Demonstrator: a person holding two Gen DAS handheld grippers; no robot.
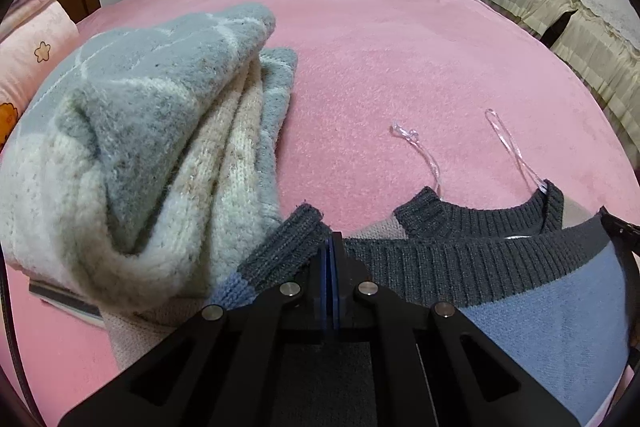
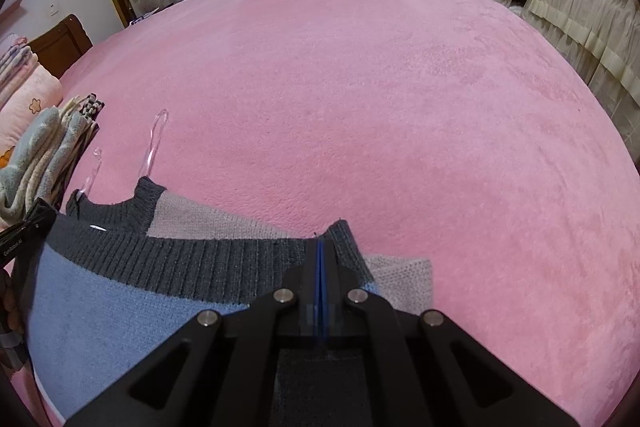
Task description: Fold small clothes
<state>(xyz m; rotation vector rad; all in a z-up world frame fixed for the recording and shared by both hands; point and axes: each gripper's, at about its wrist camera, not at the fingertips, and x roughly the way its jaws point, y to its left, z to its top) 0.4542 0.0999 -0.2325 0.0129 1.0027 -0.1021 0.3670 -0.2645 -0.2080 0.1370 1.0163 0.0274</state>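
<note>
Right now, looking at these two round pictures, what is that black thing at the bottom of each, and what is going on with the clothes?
No robot here: a person holds a two-finger gripper in each hand, each with a wide-angle camera looking along its fingers. One picture comes from the left gripper, the other from the right gripper. Both are shut, each pinching the dark ribbed band of a blue and grey sweater at opposite ends. The sweater lies on a pink bedspread, with its clear hanger loops trailing above the collar. Beside it, to the left, sits a pile of grey and cream knitwear.
</note>
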